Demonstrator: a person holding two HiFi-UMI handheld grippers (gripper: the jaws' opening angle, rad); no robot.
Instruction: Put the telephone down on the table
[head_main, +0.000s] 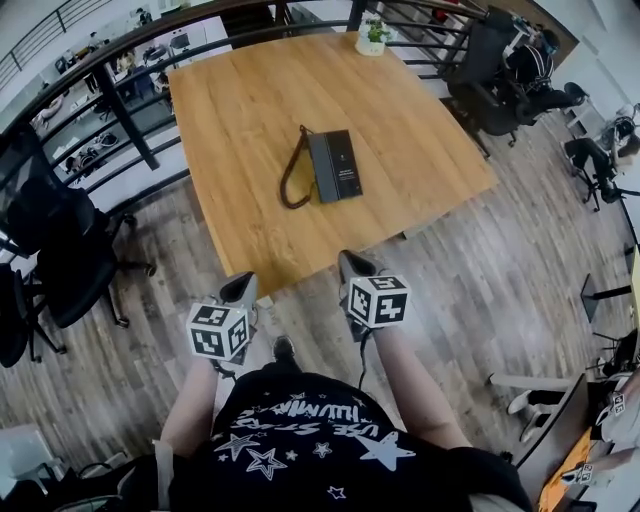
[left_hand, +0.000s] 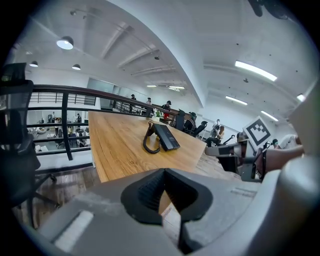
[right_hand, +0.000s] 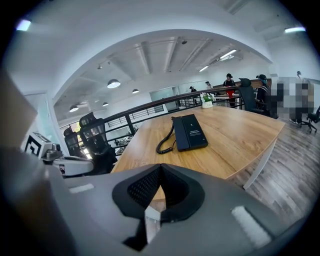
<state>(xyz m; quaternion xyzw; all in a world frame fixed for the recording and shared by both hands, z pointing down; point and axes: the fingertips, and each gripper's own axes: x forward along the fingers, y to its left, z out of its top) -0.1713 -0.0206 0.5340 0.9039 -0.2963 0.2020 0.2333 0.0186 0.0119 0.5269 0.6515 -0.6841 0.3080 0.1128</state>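
A black telephone (head_main: 335, 166) lies flat on the wooden table (head_main: 250, 100), its handset on the cradle and its coiled cord (head_main: 293, 172) looped to its left. Both grippers hang short of the table's near edge, above the floor and well apart from the phone. The left gripper (head_main: 240, 288) and the right gripper (head_main: 352, 265) are both shut with nothing in them. Along the left gripper (left_hand: 164, 171) the telephone (left_hand: 165, 136) sits ahead, slightly right. Past the right gripper (right_hand: 160, 166) the telephone (right_hand: 190, 131) lies ahead on the tabletop.
Black office chairs (head_main: 50, 240) stand left of the table by a dark railing (head_main: 130, 110). A small potted plant (head_main: 373, 38) sits at the table's far edge. More chairs (head_main: 490, 70) are at the far right. Wood-plank floor (head_main: 500, 260) lies around the table.
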